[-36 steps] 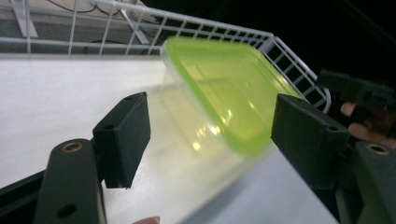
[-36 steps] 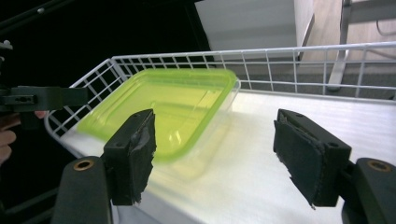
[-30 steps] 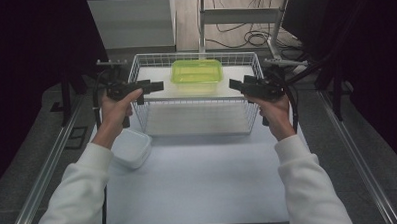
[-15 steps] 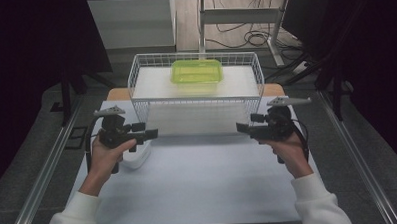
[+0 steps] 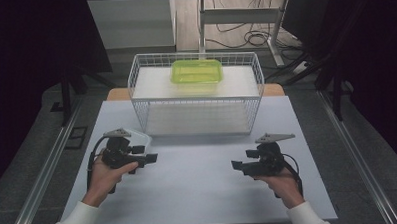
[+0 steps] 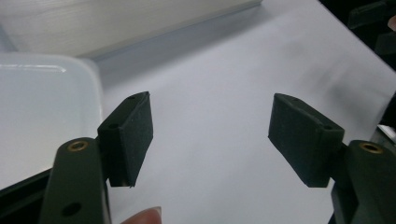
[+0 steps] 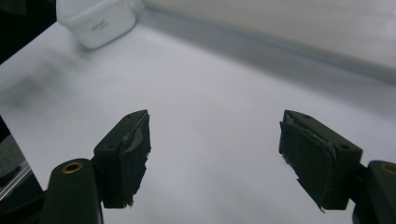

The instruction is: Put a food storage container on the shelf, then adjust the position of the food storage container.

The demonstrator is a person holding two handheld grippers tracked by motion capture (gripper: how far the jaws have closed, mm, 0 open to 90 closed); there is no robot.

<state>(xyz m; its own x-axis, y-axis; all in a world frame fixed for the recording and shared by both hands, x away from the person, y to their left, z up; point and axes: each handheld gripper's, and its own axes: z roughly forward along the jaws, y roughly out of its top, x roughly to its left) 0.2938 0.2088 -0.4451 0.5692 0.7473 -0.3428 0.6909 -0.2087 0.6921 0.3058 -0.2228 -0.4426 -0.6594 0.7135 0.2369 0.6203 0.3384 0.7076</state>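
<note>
Two grippers are held low over the white tabletop [image 5: 199,192], one in each hand, and both point inward toward each other. The left gripper [image 5: 151,158] is at the left side of the tabletop, and its fingers [image 6: 128,135] are spread wide with nothing between them; below them is bare tabletop. Just beside this gripper, on its far side, a white tub [image 5: 137,136] stands on the tabletop, partly hidden behind the gripper in the high view. In the left gripper view the tub's pale rim [image 6: 88,74] is at the left, close to the left finger but not touching it. In the right gripper view the tub [image 7: 100,18] is small and far, at the top left.

The right gripper [image 5: 237,165] is at the right side, well apart from the tub. Its fingers [image 7: 130,154] have just been opening and are now spread wide, also with nothing between them.

Behind both grippers a wire basket [image 5: 196,99] stands at the far part of the tabletop. A green container [image 5: 197,72] lies inside it, toward the back.
</note>
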